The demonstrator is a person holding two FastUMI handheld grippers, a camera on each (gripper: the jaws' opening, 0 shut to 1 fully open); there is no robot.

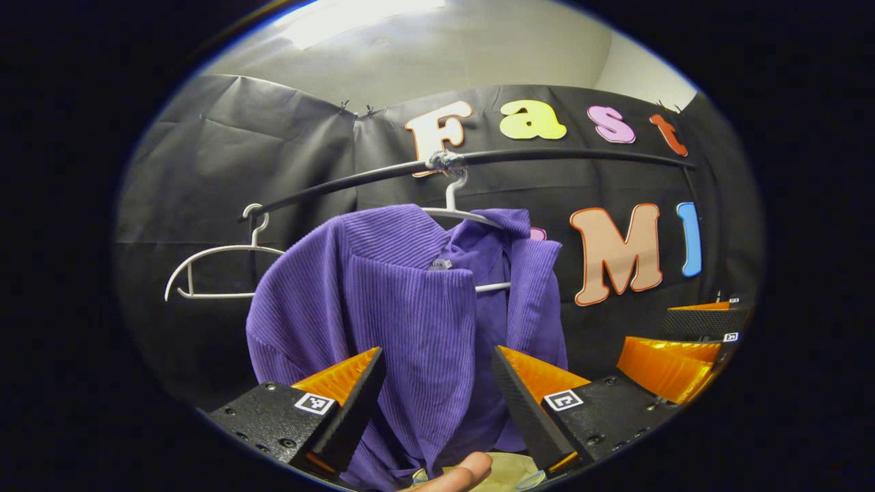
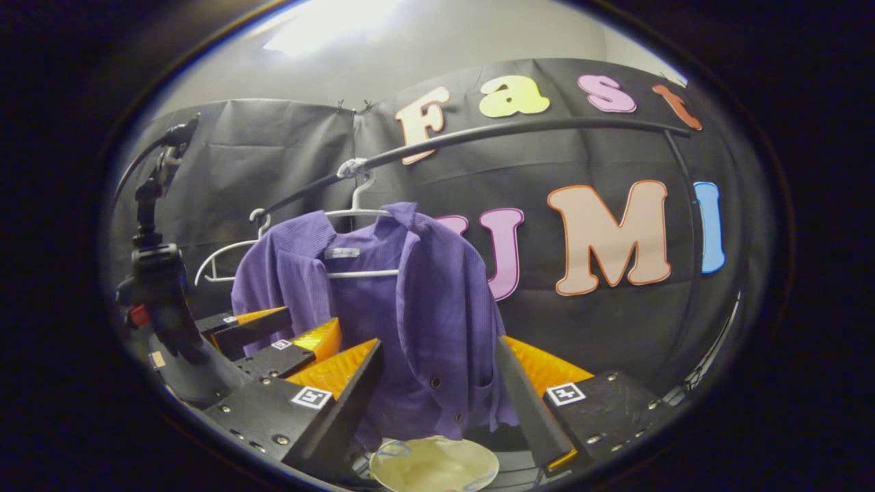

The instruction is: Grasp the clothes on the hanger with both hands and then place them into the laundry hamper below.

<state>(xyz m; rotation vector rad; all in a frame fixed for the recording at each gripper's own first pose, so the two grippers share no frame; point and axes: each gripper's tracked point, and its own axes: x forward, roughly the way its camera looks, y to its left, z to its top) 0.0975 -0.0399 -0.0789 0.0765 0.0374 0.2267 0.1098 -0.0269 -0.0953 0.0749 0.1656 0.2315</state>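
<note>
In the left gripper view, an empty hanger [image 1: 205,273] is seen at far left, hooked near the end of a dark rail [image 1: 478,160] that runs across the black cloth wall [image 1: 205,178]. To its right, a purple shirt [image 1: 396,307] is hung on a second hanger [image 1: 454,205], tied to the rail at mid-span. The left gripper [image 1: 437,389] is held open just before the shirt, its fingers apart with the cloth showing between them; no contact can be made out. A fingertip [image 1: 458,473] is visible at the bottom edge, and the right gripper [image 1: 683,355] is seen at far right, with its jaws' state not discernible there. In the right gripper view, the left gripper [image 2: 273,342] is shown at left before the shirt [image 2: 410,314]. The right gripper [image 2: 437,389] is held open near the shirt's lower hem. Below it, a pale round hamper [image 2: 434,465] is partly shown.
</note>
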